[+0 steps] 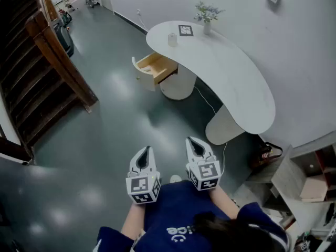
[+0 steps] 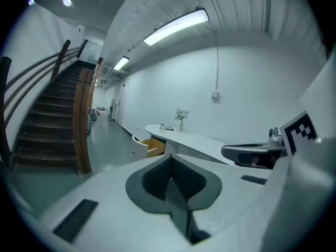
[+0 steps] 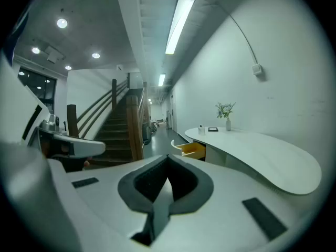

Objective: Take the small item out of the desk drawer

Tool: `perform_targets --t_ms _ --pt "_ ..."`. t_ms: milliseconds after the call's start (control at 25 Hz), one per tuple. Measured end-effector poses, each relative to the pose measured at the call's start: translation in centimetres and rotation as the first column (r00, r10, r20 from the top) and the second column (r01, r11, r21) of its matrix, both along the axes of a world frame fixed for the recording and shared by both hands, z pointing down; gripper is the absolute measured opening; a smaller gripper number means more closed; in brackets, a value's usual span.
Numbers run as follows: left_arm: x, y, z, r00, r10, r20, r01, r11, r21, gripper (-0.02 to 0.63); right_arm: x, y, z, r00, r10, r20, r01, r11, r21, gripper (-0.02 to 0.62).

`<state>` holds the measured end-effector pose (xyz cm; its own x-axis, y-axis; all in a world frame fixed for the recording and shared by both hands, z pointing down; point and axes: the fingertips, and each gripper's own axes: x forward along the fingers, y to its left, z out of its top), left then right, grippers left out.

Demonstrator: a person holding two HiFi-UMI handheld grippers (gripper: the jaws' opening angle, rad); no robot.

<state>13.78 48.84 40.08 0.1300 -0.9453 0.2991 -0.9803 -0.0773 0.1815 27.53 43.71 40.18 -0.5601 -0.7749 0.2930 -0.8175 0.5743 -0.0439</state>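
At the person's waist, both claws are clenched on nothing: the left gripper (image 1: 146, 152) and the right gripper (image 1: 195, 145) each show jaws pressed together, tips tilted slightly downward, side by side but not touching. Neither is in contact with anything. Beyond them lies bare floor, then the desk (image 1: 231, 83), well apart. Under the far end of its tabletop the drawer (image 1: 157, 67) stands pulled out, its pale wood interior exposed. The small item is presumably inside, but from here it cannot be made out. Judgement: the drawer is already open; approach, reach, grasp and lift-out all remain.
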Motion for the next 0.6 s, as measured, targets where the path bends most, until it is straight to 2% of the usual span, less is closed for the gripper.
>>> perform_targets --t_ms 320,600 --pt "2.4 0.3 0.3 1.0 -0.011 -0.003 0.011 1.0 -0.004 0.003 2.0 0.6 0.3 1.0 -0.018 -0.003 0.018 1.0 -0.006 0.006" --pt "3.0 0.4 0.6 1.0 -0.029 0.004 0.029 1.0 -0.011 0.003 2.7 0.0 0.4 1.0 -0.03 0.009 0.03 1.0 0.0 0.006"
